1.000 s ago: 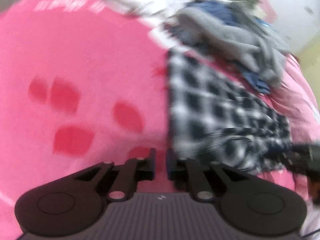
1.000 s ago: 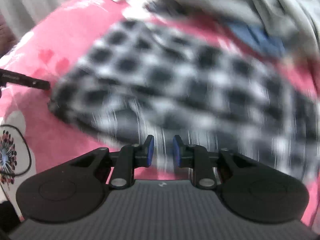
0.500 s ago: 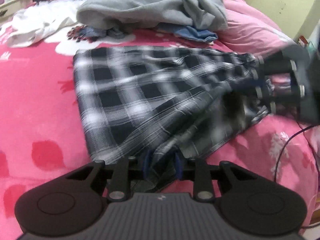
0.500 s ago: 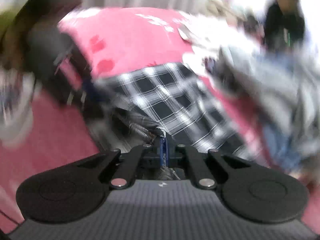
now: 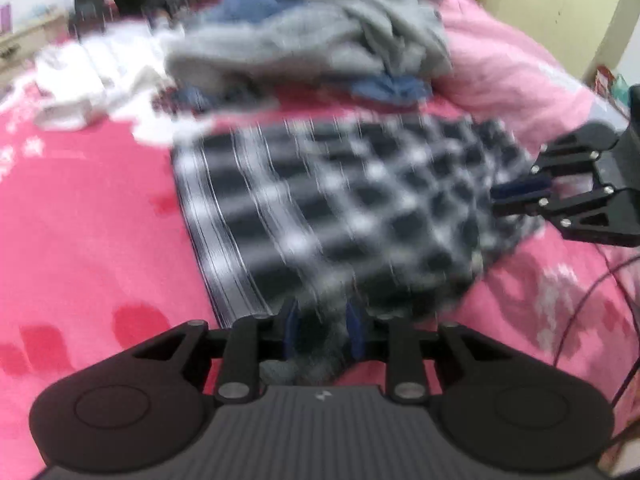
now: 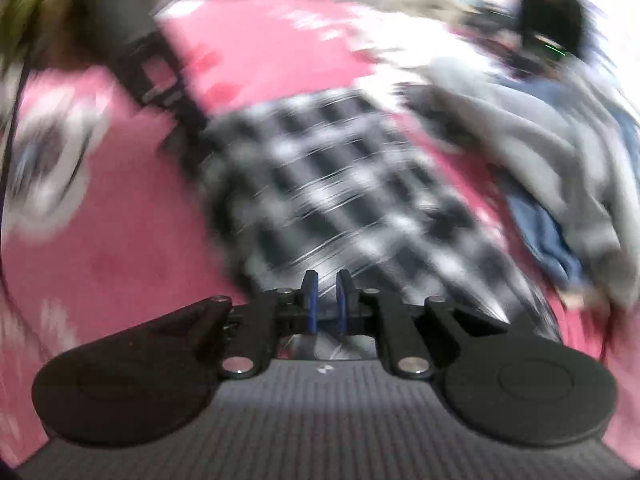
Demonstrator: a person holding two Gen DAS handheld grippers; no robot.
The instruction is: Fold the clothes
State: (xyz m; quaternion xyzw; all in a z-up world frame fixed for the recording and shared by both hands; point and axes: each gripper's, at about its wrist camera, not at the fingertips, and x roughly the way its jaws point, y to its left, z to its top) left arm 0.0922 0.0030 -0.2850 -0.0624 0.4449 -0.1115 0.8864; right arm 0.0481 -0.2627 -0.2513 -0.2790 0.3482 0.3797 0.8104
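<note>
A black-and-white plaid garment (image 5: 352, 200) lies spread on the pink bed cover (image 5: 92, 220), blurred by motion. My left gripper (image 5: 322, 332) is shut on a bunched fold of its near edge. At the garment's right corner, my right gripper (image 5: 516, 198) grips the hem. In the right wrist view my right gripper (image 6: 326, 300) shows a narrow gap as its jaws ease open, with plaid cloth (image 6: 328, 176) running between them. The left gripper (image 6: 160, 76) is a dark blur at the cloth's far corner.
A heap of grey clothes (image 5: 312, 40) over blue denim (image 5: 388, 88) sits behind the garment, with white cloth (image 5: 88, 76) to its left and a pink pillow (image 5: 508, 72) to its right. A black cable (image 5: 592, 300) trails at the right. A person (image 6: 552, 20) sits beyond the heap.
A second ago both grippers hovered open over the bed. Each has since closed on an edge of the plaid garment and rolled. The right jaws now show a slightly wider gap.
</note>
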